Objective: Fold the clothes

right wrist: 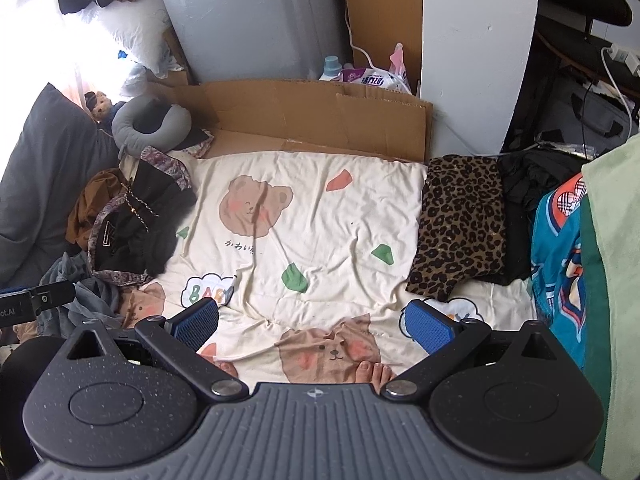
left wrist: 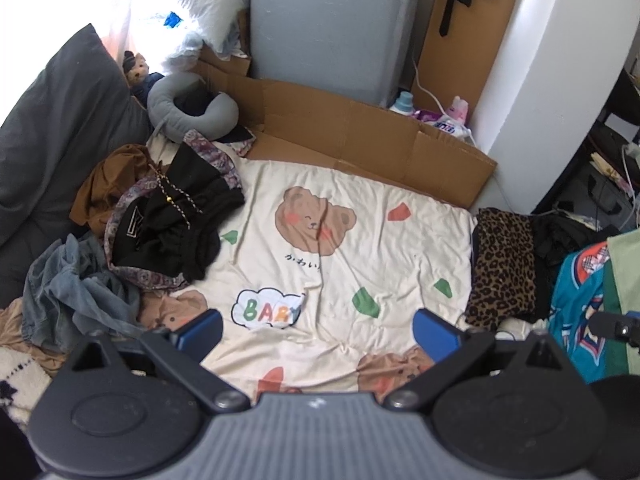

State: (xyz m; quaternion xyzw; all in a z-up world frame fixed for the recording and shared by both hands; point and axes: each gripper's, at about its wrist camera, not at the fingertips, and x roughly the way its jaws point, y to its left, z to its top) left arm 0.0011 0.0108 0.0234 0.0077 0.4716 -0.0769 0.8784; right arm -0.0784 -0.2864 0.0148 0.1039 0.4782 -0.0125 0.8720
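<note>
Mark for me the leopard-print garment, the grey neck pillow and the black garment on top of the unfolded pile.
leopard-print garment (right wrist: 460, 220): right wrist view, middle of the folded cloth.
grey neck pillow (left wrist: 176, 114): left wrist view, its left curve.
black garment (left wrist: 188, 216): left wrist view, centre of the crumpled black cloth.

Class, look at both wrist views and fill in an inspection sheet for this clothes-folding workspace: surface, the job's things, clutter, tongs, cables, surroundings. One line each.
Surface: cream bear-print blanket, wrinkled, its middle bare.
Job's things: unfolded clothes pile on the left; folded leopard-print garment on the right, black clothing beside it.
Clutter: grey neck pillow, small plush toy, flattened cardboard, detergent bottles.
Tongs: left tongs open, holding nothing; right tongs open, holding nothing, above the blanket.
Cables: white cable by the cardboard; more cables at the far right.
Surroundings: grey appliance, white wall, dark cushion; bare toes at the blanket's near edge.
</note>
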